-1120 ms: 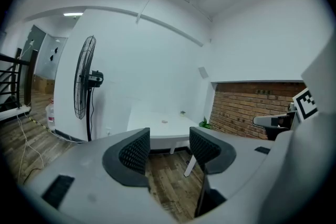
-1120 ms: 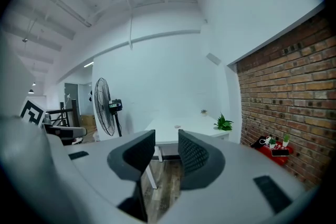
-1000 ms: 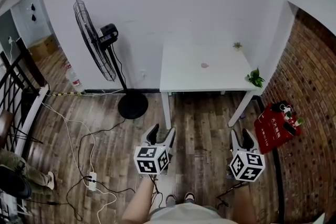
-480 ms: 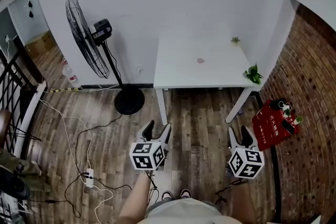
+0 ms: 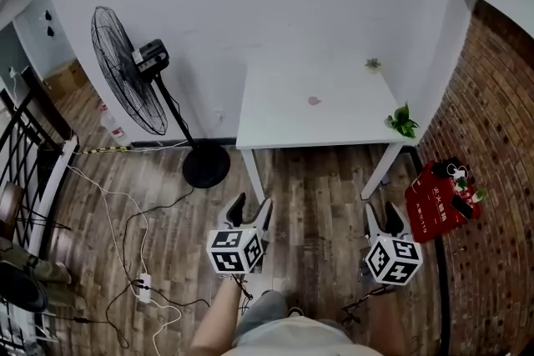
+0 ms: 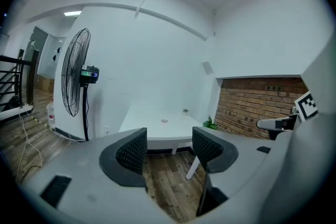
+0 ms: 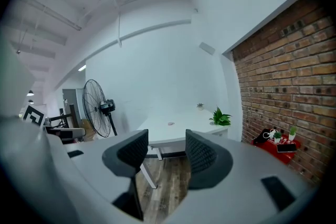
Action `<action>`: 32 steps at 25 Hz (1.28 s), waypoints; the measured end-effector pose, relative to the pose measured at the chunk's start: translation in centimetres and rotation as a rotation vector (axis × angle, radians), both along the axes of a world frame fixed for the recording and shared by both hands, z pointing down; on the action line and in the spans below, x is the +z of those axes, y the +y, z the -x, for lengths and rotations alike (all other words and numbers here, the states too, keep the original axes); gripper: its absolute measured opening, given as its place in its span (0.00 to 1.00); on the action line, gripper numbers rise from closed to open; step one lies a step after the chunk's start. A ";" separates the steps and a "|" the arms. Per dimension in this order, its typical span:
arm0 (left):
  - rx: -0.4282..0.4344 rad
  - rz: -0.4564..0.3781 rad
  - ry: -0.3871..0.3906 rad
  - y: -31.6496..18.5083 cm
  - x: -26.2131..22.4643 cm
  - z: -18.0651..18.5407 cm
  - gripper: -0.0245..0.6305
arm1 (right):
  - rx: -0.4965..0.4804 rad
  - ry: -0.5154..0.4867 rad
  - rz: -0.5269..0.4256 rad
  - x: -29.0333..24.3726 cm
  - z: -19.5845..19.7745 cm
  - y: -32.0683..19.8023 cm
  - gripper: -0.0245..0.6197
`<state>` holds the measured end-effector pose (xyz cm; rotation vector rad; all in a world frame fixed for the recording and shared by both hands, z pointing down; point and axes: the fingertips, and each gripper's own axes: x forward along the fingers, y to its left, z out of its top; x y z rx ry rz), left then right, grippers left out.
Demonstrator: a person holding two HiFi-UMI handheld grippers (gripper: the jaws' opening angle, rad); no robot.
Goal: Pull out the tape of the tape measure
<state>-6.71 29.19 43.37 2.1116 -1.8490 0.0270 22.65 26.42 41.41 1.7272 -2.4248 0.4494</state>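
Observation:
No tape measure can be made out for sure. A small pinkish object (image 5: 314, 101) lies on the white table (image 5: 275, 125), too small to identify; it also shows as a speck (image 6: 164, 120) in the left gripper view and a speck (image 7: 171, 124) in the right gripper view. My left gripper (image 5: 250, 205) is held over the wooden floor, short of the table's front left leg, open and empty (image 6: 169, 147). My right gripper (image 5: 381, 213) hangs near the front right leg, also open with nothing between its jaws (image 7: 167, 152).
A standing fan (image 5: 125, 83) is left of the table, its round base (image 5: 206, 166) on the floor. Cables and a power strip (image 5: 144, 288) lie at the left. A red box (image 5: 440, 196) sits by the brick wall. Two small plants (image 5: 402, 120) stand on the table's right side.
The view has shifted a little: the fan and table sit further left in the picture. Both grippers stay low before the person, open, barely moved.

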 end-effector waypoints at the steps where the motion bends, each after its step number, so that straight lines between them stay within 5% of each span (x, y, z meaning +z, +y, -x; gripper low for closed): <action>1: 0.000 0.006 -0.002 -0.4 0.2 0.1 0.43 | 0.000 -0.005 0.008 0.3 0.1 -0.4 0.38; 23: 0.109 0.004 0.013 -21.7 0.3 5.6 0.43 | 0.109 -0.035 -0.006 -0.7 5.1 -18.7 0.37; 32: 0.146 0.037 0.036 -28.0 2.2 7.3 0.43 | 0.185 -0.008 0.024 0.5 4.8 -22.2 0.37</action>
